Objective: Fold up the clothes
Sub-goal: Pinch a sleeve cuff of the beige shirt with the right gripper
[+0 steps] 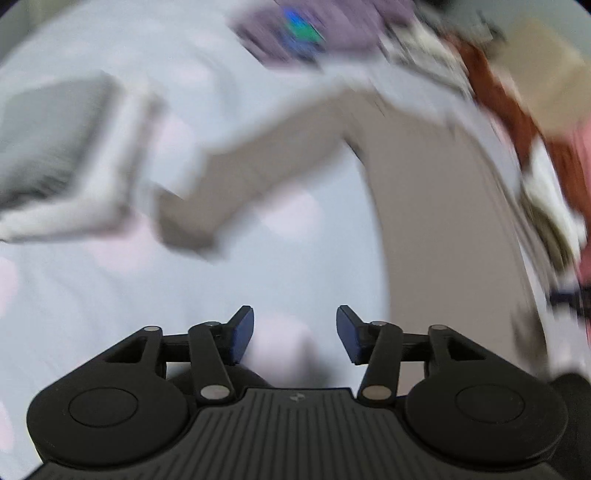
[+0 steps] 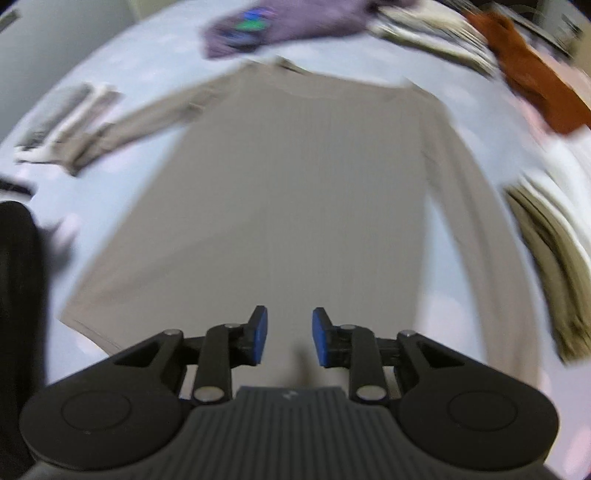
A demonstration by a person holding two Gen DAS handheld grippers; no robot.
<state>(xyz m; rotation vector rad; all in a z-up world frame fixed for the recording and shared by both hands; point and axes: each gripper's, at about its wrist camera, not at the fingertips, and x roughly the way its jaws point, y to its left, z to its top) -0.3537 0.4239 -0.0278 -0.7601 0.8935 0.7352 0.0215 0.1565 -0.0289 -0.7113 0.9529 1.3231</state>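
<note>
A beige long-sleeved shirt [image 2: 295, 184] lies flat on a pale blue sheet [image 2: 155, 62], collar at the far end, hem near me. Its left sleeve [image 2: 140, 122] stretches out sideways; the right sleeve runs down along the body. My right gripper [image 2: 289, 321] hovers over the lower middle of the shirt, open, with nothing between its blue pads. In the left wrist view the shirt [image 1: 424, 221] fills the right side and the sleeve [image 1: 236, 177] reaches left. My left gripper [image 1: 294, 321] is open and empty over the bare sheet beside the shirt. Both views are motion-blurred.
A purple garment [image 2: 295, 22] lies beyond the collar. A rust-orange garment [image 2: 532, 88] and striped clothes sit at the far right. Folded grey and white pieces [image 2: 62, 118] rest past the left sleeve. Olive and cream folded clothes [image 2: 554, 258] lie at the right. A dark shape [image 2: 14, 295] is at the left edge.
</note>
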